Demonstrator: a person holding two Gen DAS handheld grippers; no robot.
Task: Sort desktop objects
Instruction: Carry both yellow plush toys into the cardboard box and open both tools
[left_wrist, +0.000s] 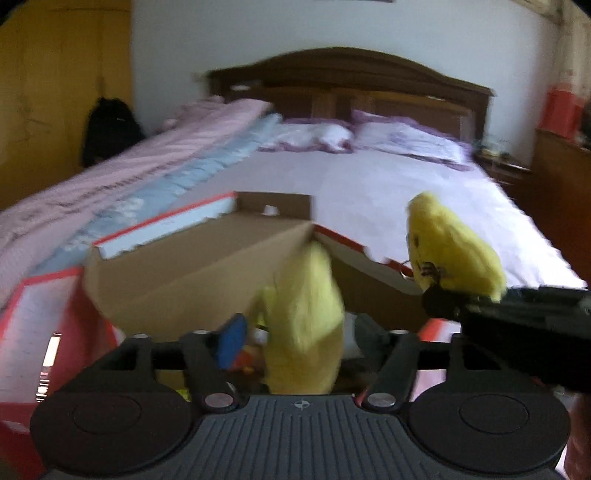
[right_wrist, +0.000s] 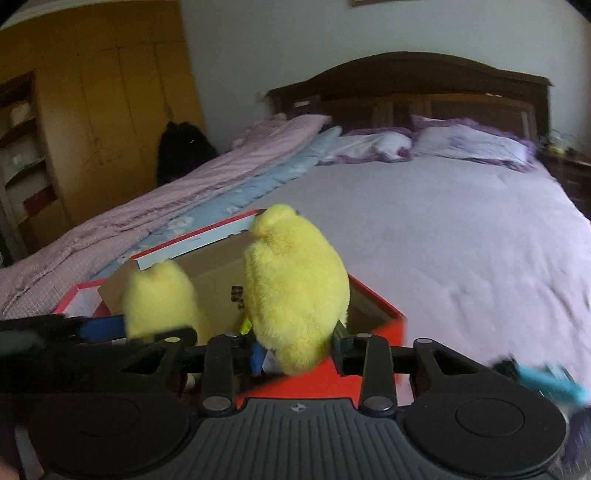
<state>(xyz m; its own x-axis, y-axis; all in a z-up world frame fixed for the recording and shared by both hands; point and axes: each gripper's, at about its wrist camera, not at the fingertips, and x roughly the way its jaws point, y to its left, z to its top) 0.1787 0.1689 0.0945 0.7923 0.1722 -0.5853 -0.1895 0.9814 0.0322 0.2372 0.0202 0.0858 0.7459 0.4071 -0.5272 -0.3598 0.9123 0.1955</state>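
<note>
Right wrist view: the right gripper (right_wrist: 297, 350) clamps a fluffy yellow plush toy (right_wrist: 295, 291), upright over the red-edged cardboard box (right_wrist: 373, 306). The left gripper (left_wrist: 295, 341), jaws wide apart, has a second yellow plush (left_wrist: 304, 325) loose between them above the same box.
</note>
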